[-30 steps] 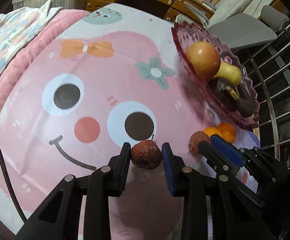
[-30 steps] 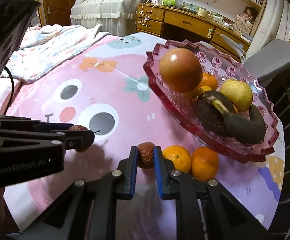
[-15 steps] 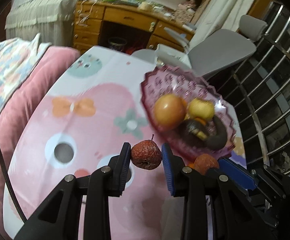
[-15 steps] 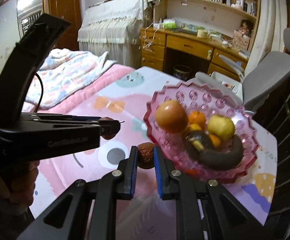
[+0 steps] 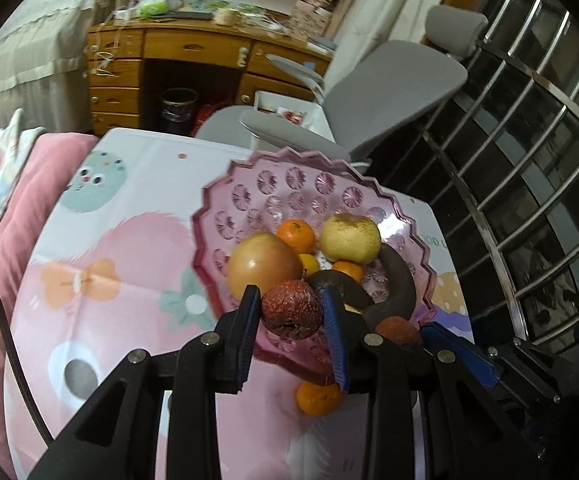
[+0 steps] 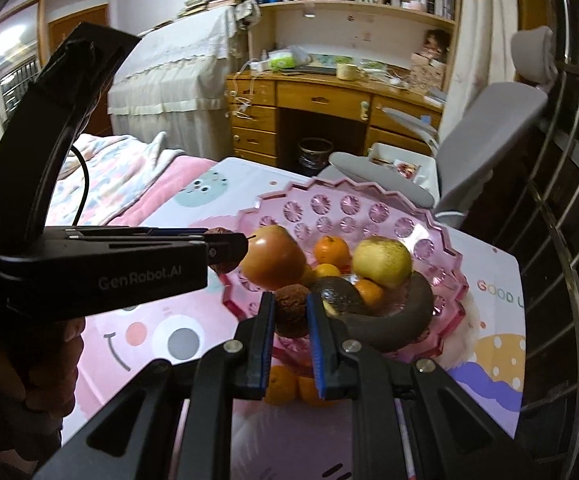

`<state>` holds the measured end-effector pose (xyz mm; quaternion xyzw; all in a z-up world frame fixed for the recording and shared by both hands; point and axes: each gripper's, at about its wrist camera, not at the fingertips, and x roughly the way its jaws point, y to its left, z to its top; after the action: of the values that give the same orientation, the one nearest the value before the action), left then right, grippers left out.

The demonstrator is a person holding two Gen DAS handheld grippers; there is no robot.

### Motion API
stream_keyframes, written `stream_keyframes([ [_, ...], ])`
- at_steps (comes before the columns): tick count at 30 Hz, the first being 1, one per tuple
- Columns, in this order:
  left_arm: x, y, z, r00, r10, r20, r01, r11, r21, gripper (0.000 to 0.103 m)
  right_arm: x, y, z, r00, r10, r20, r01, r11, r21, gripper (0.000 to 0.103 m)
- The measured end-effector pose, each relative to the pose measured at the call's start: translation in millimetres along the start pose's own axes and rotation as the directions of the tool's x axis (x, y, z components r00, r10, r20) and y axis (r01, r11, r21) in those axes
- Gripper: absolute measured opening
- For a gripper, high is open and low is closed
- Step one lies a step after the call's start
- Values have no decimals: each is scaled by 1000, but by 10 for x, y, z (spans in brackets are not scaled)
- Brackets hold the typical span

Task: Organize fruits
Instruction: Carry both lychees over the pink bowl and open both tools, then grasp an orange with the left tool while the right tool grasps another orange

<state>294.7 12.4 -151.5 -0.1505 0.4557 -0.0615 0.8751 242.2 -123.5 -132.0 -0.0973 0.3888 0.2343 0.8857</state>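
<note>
Since a second ago both grippers have been raised from the table [image 5: 137, 184] and carried toward the pink glass bowl [image 5: 289, 172], which is now seen from above. A wrinkled red fruit [image 5: 291, 309] is clamped between the blue-padded fingers of the left gripper [image 5: 291, 312] and is held over the bowl's near rim, just beside the large red apple [image 5: 263, 266]. A smaller brown wrinkled fruit [image 6: 290, 311] is pinched by the right gripper [image 6: 289, 320], also at the near rim, in front of the dark avocado [image 6: 335, 294]. In the bowl a yellow pear [image 6: 381, 260], several mandarins [image 6: 331, 250] and a dark curved fruit [image 6: 409, 312] are seen. Two mandarins on the table [image 6: 289, 386] are partly hidden below the bowl's edge.
</note>
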Motion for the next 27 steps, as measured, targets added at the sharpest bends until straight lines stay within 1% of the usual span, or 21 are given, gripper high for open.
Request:
stream_keyframes([
  [1, 40, -14, 8, 1000, 0, -14, 0, 1000, 9, 31, 22, -16, 2, 1000, -4, -7, 4, 1000, 15, 17],
  [2, 73, -29, 11, 1000, -3, -25, 4, 1000, 17, 37, 36, -33, 2, 1000, -8, -8, 8, 999, 31, 17],
  [3, 87, -34, 14, 1000, -7, -30, 8, 1000, 23, 47, 47, -51, 0, 1000, -12, -7, 12, 999, 48, 17],
  [4, 96, -38, 16, 999, -11, -35, 12, 999, 30, 51, 54, -66, -8, 1000, -16, -7, 16, 998, 61, 17],
  [5, 99, -42, 18, 999, -12, -35, 14, 999, 36, 54, 63, -74, -14, 1000, -23, -9, 23, 997, 68, 17],
  [7, 91, -39, 6, 999, -15, -37, 17, 999, 49, 58, 76, -81, -24, 999, -35, -16, 37, 997, 73, 17],
  [8, 88, -35, -4, 999, -14, -39, 16, 998, 54, 64, 79, -88, -30, 999, -41, -19, 42, 996, 77, 18],
  [9, 82, -27, -9, 999, -9, -39, 11, 998, 57, 68, 82, -100, -36, 999, -44, -22, 45, 995, 84, 18],
  [12, 63, 25, -53, 999, -4, -51, 7, 999, 52, 69, 90, -142, -60, 998, -46, -32, 50, 992, 112, 22],
  [14, 56, 55, -84, 998, 0, -58, 3, 999, 46, 71, 86, -162, -89, 998, -51, -40, 56, 990, 126, 30],
  [18, 65, 132, -194, 996, 1, -91, 2, 999, 32, 73, 76, -224, -198, 996, -62, -66, 72, 985, 160, 39],
  [20, 84, 158, -264, 993, 4, -116, -1, 1000, 28, 73, 59, -258, -262, 994, -71, -80, 85, 980, 178, 48],
  [22, 99, 186, -357, 989, 6, -149, -3, 1000, 19, 77, 38, -300, -341, 993, -73, -91, 90, 976, 199, 52],
  [24, 120, 209, -428, 984, 1, -177, 1, 1000, 11, 78, 35, -334, -397, 992, -70, -108, 91, 973, 213, 53],
  [25, 138, 220, -458, 982, -4, -190, 6, 1000, 10, 78, 35, -362, -449, 991, -65, -119, 90, 971, 222, 54],
  [27, 177, 220, -519, 977, -10, -215, 14, 1000, 15, 82, 38, -406, -535, 990, -46, -132, 78, 967, 243, 58],
])
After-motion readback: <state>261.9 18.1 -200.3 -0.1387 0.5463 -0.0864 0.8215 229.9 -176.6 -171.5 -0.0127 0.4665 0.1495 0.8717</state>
